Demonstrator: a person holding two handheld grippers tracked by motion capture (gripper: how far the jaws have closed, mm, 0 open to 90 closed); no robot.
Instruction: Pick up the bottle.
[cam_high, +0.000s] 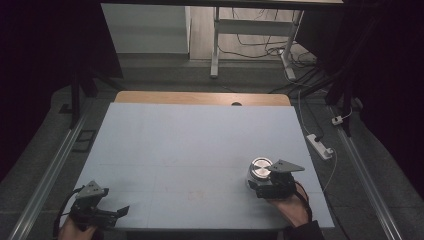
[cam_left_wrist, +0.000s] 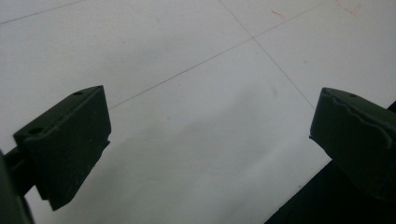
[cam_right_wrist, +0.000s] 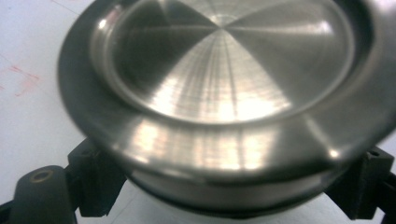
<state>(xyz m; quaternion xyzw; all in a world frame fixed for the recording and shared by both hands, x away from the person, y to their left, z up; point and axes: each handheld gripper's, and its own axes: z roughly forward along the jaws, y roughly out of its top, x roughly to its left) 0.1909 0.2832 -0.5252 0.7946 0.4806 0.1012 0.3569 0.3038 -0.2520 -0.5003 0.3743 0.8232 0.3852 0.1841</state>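
A round metal lid with a brushed, shiny top and a raised rim sits on the near right part of the white table, on top of a pale container whose side can barely be made out beneath it. In the right gripper view the lid looms close, its rim spreading past the two black jaws, which stand on either side of the body just under that rim. The jaws look drawn in against it, so the right gripper is pinching the lidded container from the near side; how firmly the pads press cannot be told. A hand holds this gripper from below, with a dark sleeve at the table's edge, and a grey three-cornered plate sits on top of the gripper. Well apart, at the near left corner of the table, the left gripper rests low with its jaws pointing towards the middle. In the left gripper view its jaws are spread wide over bare table surface with nothing between them; thin lines cross the surface there. Beyond the table's far edge lie a strip of wooden desk and a white power strip on the floor at the right.
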